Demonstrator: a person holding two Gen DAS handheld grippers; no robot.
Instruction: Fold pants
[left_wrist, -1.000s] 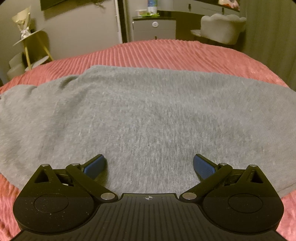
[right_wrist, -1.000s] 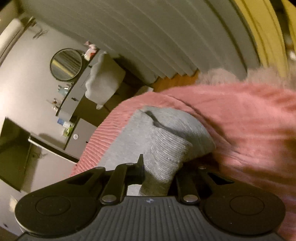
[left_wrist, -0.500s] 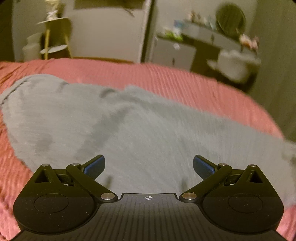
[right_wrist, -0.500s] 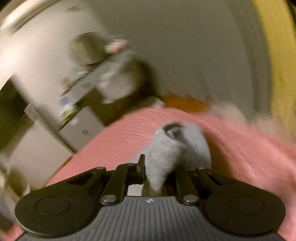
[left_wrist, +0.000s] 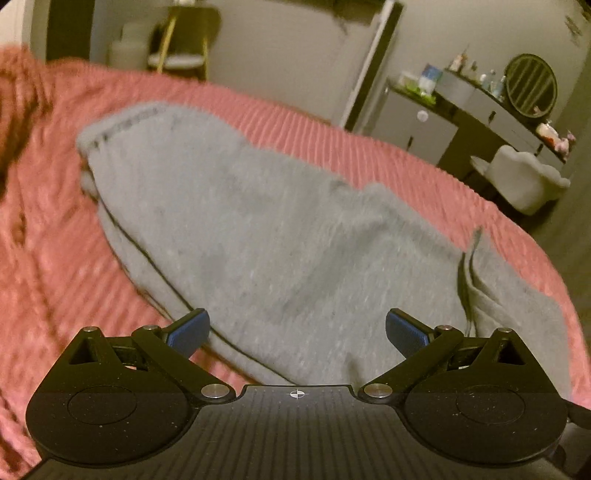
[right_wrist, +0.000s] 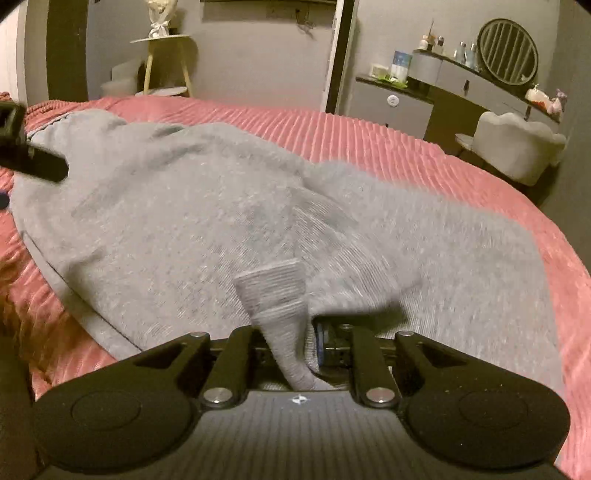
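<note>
The left gripper (left_wrist: 297, 328) hangs wide open, empty, over the grey pants (left_wrist: 266, 236) spread on the pink ribbed bedspread (left_wrist: 55, 266). The right gripper (right_wrist: 291, 345) pinches the pants' ribbed cuff (right_wrist: 275, 291), its jaws just opening. No writing is legible on the dresser (right_wrist: 413, 107) items.

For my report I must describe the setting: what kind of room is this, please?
Most likely a bedroom: grey pants lie on a bed with a pink ribbed bedspread, and a vanity desk with a round mirror stands behind.
</note>
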